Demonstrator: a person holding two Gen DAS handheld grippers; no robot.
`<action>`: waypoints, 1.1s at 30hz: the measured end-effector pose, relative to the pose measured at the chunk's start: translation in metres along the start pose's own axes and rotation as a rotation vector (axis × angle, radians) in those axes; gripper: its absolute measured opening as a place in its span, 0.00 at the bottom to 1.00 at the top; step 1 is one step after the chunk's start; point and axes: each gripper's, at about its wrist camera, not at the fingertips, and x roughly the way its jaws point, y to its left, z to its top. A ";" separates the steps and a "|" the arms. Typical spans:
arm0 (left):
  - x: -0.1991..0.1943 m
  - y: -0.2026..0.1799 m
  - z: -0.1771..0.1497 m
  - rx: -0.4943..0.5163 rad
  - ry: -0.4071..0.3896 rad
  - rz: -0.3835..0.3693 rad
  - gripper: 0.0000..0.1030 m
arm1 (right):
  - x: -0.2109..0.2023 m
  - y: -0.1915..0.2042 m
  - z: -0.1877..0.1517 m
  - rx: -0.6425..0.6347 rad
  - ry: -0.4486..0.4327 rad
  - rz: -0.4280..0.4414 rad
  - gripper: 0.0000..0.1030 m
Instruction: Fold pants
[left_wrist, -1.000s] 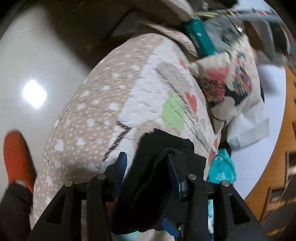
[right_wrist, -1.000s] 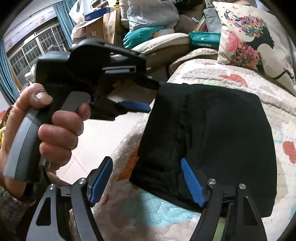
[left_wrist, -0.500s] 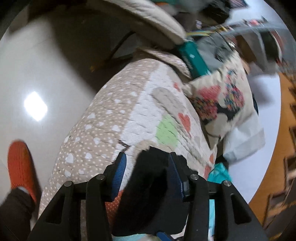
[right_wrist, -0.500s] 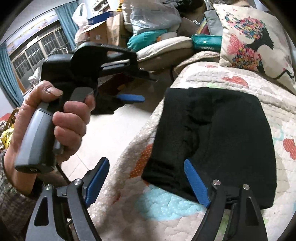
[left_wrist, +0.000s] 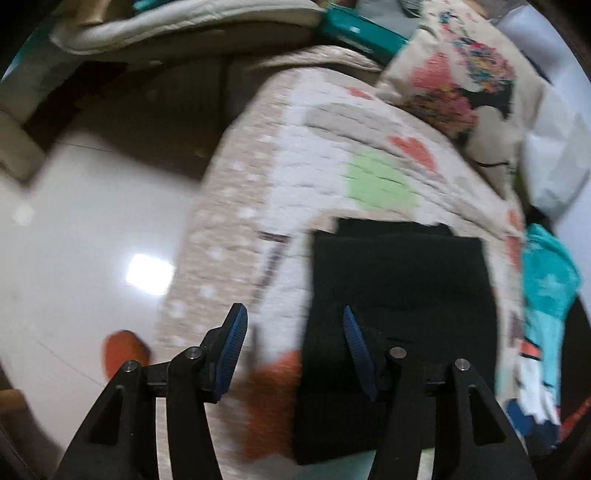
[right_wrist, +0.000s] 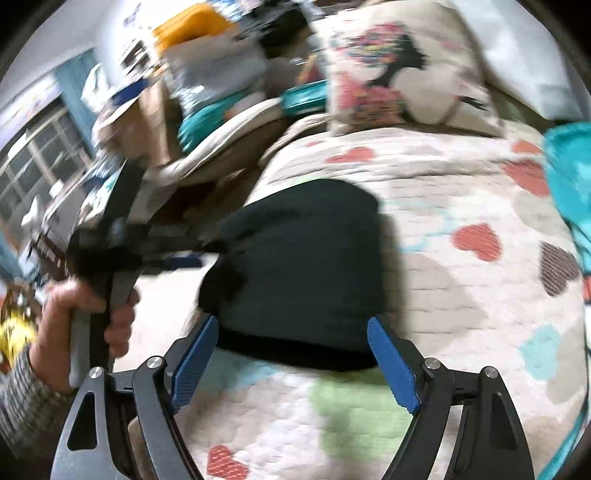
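Observation:
The black pants (left_wrist: 399, 291) lie folded into a flat rectangle on a quilt with hearts (left_wrist: 317, 155), near its left edge. My left gripper (left_wrist: 293, 328) is open and empty, its right finger over the pants' near left part. In the right wrist view the pants (right_wrist: 299, 269) lie just beyond my right gripper (right_wrist: 291, 350), which is open and empty above the quilt (right_wrist: 461, 206). The other hand-held gripper (right_wrist: 110, 243) shows at the left of that view, held by a hand, blurred.
A floral cushion (left_wrist: 465, 70) leans at the quilt's far end, with a teal pack (left_wrist: 354, 33) beside it. Teal cloth (left_wrist: 546, 288) lies right of the pants. Glossy white floor (left_wrist: 74, 240) lies left of the bed. Boxes and bags (right_wrist: 207, 66) are piled beyond.
My left gripper let go of the pants' edge, opened and drew back. The pants now lie flat. My right gripper pulled back off the pants, still open.

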 end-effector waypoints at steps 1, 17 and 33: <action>-0.001 0.004 0.000 0.001 -0.017 0.053 0.52 | -0.002 -0.006 0.000 0.020 -0.008 -0.008 0.84; -0.051 0.008 -0.033 -0.114 -0.162 -0.121 0.52 | -0.008 -0.035 -0.002 0.117 -0.031 -0.029 0.84; -0.025 -0.003 -0.031 -0.133 -0.062 -0.246 0.54 | 0.036 -0.036 0.041 0.088 0.049 -0.027 0.84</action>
